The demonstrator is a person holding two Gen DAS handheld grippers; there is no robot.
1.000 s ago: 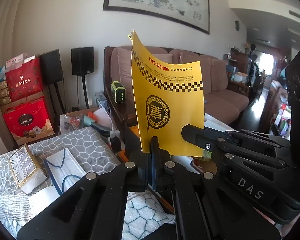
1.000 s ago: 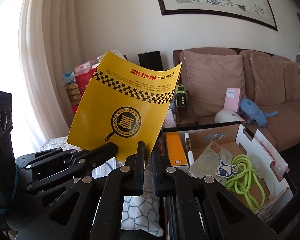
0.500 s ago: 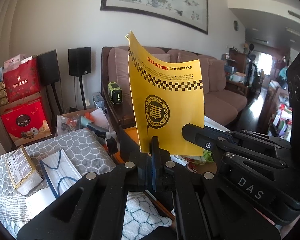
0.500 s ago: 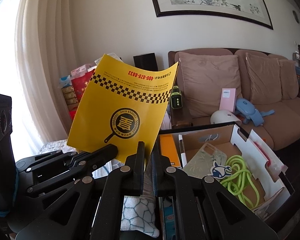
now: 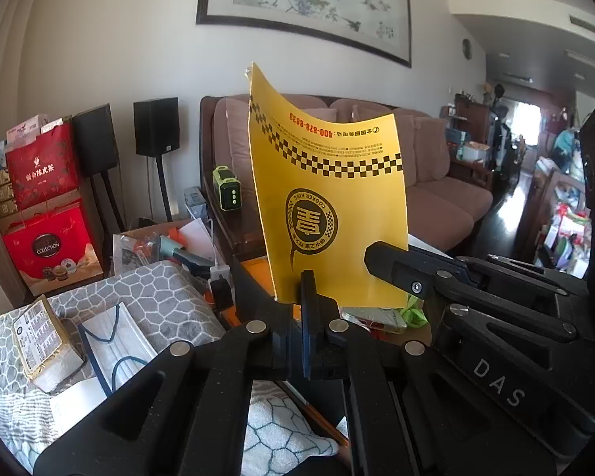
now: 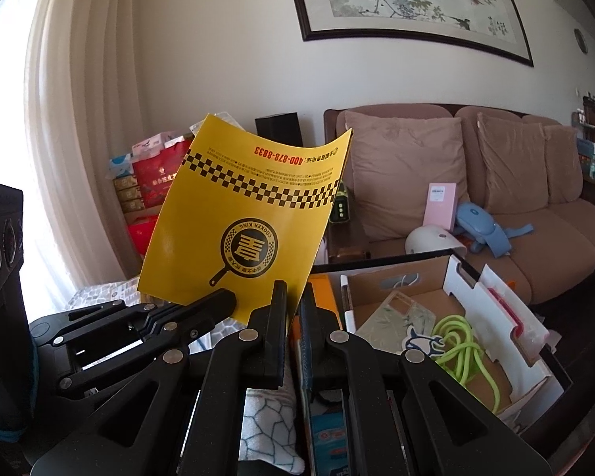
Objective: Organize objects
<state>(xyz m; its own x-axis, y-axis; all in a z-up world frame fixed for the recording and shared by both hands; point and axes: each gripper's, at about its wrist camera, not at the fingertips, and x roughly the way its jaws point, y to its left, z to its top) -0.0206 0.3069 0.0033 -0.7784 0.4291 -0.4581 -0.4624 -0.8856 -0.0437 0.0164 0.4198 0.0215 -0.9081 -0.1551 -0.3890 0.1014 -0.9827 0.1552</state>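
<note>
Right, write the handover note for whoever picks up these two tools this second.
Left tool: shut on the bottom edge of the yellow leaflet, near its left corner.
Right tool: shut on the same bottom edge, near the right corner.
The leaflet stands upright between both tools, slightly curved, held in the air with its print upside down.
The open cardboard box, holding a green cord and a phone case, sits below and right of the right tool. A face mask and a wrapped packet lie on the patterned cloth to the left.
Done: leaflet picked up.
Left: put it down somewhere, then sort the rest.
</note>
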